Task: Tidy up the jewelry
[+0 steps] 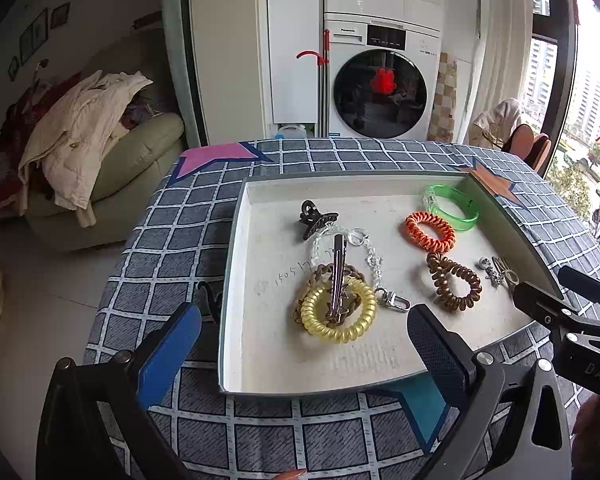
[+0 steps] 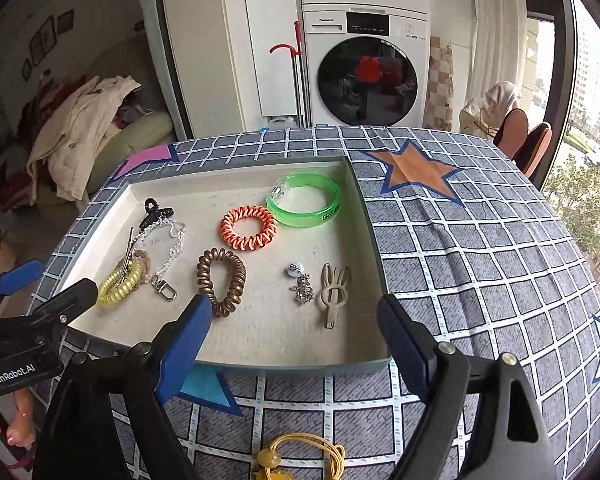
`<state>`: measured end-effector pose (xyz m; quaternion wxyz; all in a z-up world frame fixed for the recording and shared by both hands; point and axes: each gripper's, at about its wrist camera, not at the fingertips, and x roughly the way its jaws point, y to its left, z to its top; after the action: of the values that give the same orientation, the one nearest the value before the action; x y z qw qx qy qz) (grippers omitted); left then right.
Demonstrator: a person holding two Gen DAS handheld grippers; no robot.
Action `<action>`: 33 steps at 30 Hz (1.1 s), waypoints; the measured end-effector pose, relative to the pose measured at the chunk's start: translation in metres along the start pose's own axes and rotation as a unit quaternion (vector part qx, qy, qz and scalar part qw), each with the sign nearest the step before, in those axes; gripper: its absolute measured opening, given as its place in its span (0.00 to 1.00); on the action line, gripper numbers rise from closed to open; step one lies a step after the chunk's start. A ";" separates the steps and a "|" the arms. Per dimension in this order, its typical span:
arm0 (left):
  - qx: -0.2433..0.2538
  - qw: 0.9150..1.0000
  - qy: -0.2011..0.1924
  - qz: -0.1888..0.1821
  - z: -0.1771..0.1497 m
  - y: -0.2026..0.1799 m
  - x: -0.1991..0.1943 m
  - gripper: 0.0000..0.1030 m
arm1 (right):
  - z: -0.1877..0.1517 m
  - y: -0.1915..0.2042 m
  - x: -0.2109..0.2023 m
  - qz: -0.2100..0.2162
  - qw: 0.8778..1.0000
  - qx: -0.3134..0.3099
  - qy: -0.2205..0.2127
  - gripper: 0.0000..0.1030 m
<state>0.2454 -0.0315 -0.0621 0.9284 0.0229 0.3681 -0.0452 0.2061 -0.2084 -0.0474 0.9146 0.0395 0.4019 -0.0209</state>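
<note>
A shallow white tray (image 1: 236,240) (image 2: 364,220) on the checked tablecloth holds the jewelry. Inside lie a yellow coil tie (image 1: 338,314) (image 2: 118,284) with a silver hair clip (image 1: 337,276) across it, a black claw clip (image 1: 314,218), an orange coil tie (image 2: 249,227), a green bangle (image 2: 304,200), a brown coil tie (image 2: 220,280), a clear chain (image 2: 168,256), a small silver piece (image 2: 302,284) and a beige clip (image 2: 334,292). My left gripper (image 1: 304,314) hovers open over the tray's near left. My right gripper (image 2: 294,306) hovers open over the near right. Neither holds anything.
A yellow corded piece (image 2: 300,456) lies on the cloth near the table's front edge. A small black clip (image 1: 210,298) sits just outside the tray's left wall. Beyond the table stand a washing machine (image 1: 380,92) and a sofa with clothes (image 1: 100,152). Chairs (image 2: 528,140) stand at the right.
</note>
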 end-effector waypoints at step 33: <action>-0.014 0.999 -0.015 0.033 -0.025 0.001 -0.018 1.00 | -0.008 0.011 -0.018 -0.011 0.999 -0.016 -0.040 0.85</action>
<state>0.2153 -0.0274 -0.0677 0.9349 0.0216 0.3541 -0.0099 0.1887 -0.1965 -0.0395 0.9301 0.0197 0.3659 -0.0265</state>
